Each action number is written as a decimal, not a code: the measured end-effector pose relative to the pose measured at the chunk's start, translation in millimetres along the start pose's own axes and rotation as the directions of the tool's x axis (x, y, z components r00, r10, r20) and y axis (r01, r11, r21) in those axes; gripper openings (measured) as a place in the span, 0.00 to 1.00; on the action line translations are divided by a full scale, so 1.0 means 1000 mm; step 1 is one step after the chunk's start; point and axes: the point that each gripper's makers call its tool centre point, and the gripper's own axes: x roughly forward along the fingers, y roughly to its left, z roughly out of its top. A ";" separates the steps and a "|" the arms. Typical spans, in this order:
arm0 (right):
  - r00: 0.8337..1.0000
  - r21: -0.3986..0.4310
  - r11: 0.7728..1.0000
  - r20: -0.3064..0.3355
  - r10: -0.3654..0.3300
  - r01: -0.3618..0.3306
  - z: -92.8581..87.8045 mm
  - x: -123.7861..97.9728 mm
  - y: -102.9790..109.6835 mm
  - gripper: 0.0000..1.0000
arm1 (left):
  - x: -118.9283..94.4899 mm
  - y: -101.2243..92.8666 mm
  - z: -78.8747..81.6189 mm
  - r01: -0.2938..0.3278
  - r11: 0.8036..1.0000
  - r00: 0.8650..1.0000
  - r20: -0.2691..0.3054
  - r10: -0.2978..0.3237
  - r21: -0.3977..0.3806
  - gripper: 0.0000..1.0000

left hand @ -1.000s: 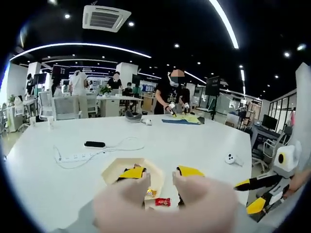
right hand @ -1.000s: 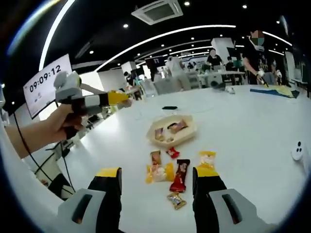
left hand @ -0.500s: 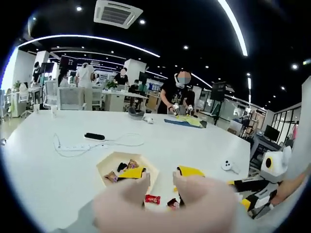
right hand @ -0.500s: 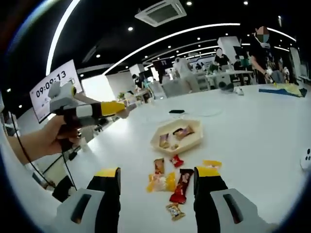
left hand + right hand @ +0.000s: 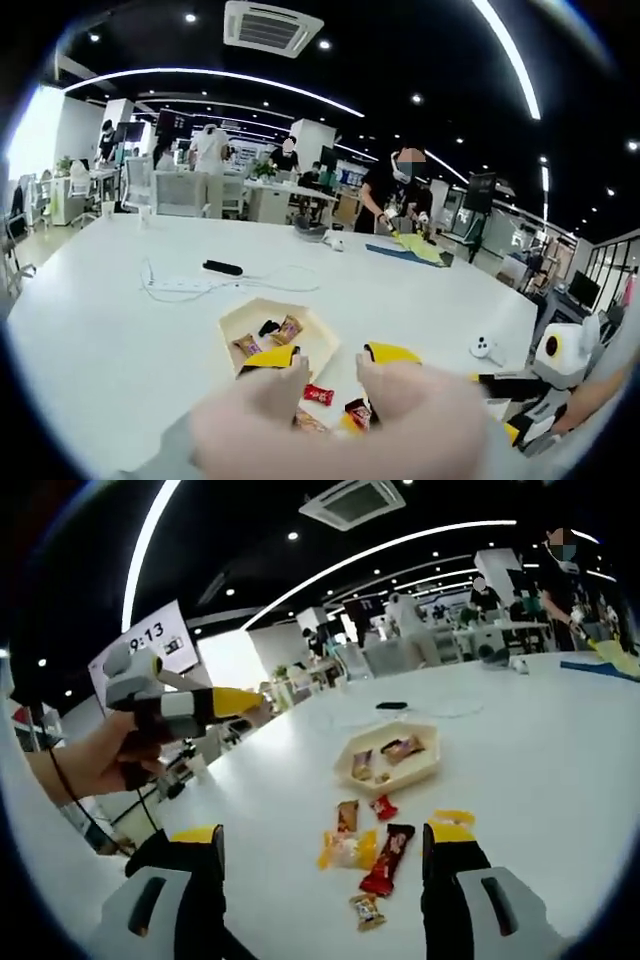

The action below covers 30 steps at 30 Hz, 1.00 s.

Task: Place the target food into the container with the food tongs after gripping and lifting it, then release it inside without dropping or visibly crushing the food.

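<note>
Snack packets (image 5: 372,848) on table between right gripper (image 5: 325,845) fingers, spread wide, empty, left gripper (image 5: 330,355) likewise

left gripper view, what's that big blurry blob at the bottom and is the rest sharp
In the left gripper view the blob is the view's own tongs, too close to focus, only their yellow tips crisp; the tray and white table beyond are sharp. In the right gripper view the snack packets are sharp, and fisheye bends the ceiling light strips into arcs.
</note>
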 end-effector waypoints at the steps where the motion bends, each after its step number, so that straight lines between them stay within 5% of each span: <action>1: 1.000 -0.002 1.000 0.001 0.001 -0.001 0.001 -0.001 0.000 0.82 | 0.000 -0.001 -0.001 -0.002 1.000 1.000 0.000 0.002 0.001 0.24; 7: 1.000 -0.020 1.000 0.027 0.005 -0.005 0.010 -0.013 -0.013 0.82 | 0.002 0.002 -0.024 -0.073 0.997 0.997 -0.033 0.073 0.012 0.24; 16: 0.978 0.003 0.978 0.003 -0.210 0.210 0.010 -0.046 -0.060 0.80 | 0.015 0.000 -0.057 -0.039 0.999 0.996 -0.081 0.037 -0.019 0.24; 20: 0.963 0.015 0.963 0.023 -0.269 0.268 0.021 -0.061 -0.052 0.79 | 0.023 0.006 -0.067 -0.043 0.998 0.996 -0.083 0.039 -0.053 0.24; 22: 0.956 -0.020 0.955 -0.003 -0.295 0.295 0.016 -0.064 -0.049 0.79 | 0.028 0.007 -0.081 -0.047 0.995 0.990 -0.137 0.034 -0.090 0.24; 24: 0.949 -0.044 0.949 -0.012 -0.314 0.313 0.011 -0.064 -0.046 0.78 | 0.033 0.009 -0.087 -0.045 0.996 0.991 -0.127 0.036 -0.073 0.24; 28: 0.941 -0.006 0.941 -0.019 -0.338 0.338 0.002 -0.061 -0.036 0.77 | 0.040 0.019 -0.109 -0.061 0.996 0.978 -0.205 0.049 -0.057 0.24; 30: 0.937 0.031 0.936 -0.012 -0.349 0.350 -0.002 -0.057 -0.032 0.73 | 0.035 0.028 -0.121 -0.145 0.971 0.953 -0.291 0.086 -0.187 0.24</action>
